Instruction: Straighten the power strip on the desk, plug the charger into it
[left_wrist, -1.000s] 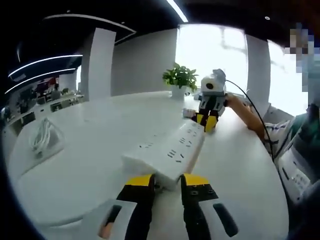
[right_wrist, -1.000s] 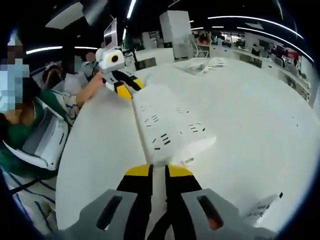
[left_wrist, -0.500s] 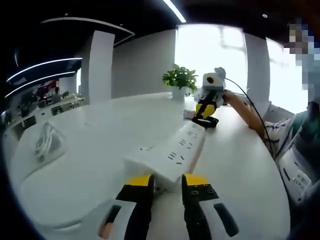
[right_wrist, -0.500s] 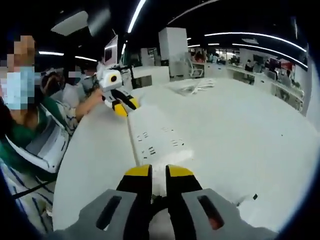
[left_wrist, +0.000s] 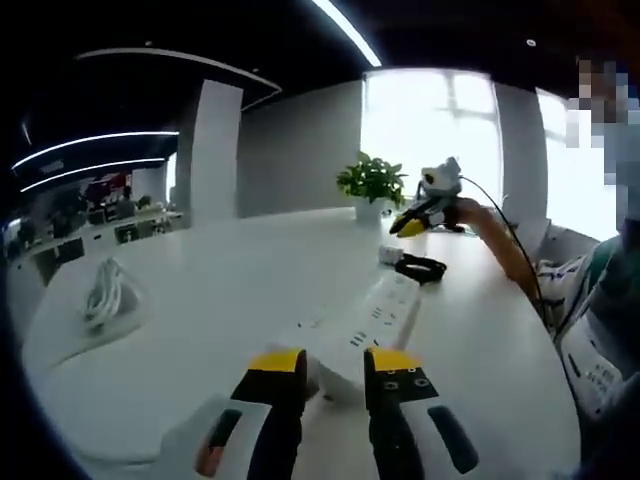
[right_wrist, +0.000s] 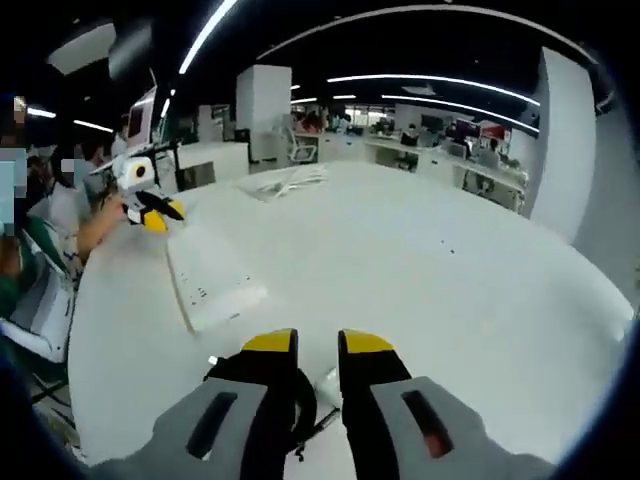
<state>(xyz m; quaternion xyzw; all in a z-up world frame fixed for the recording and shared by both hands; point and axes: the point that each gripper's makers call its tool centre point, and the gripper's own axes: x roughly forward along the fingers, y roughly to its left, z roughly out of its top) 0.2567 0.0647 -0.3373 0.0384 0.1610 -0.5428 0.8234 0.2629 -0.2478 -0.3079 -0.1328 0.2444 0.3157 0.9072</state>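
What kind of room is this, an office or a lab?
Most likely an open-plan office. Rows of desks with chairs run under long strip ceiling lights, and a potted plant stands on the big white table near a bright window.

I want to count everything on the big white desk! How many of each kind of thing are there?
Power strip: 1
Charger with black cable: 1
Bagged white cable: 1
Potted plant: 1
Total: 4
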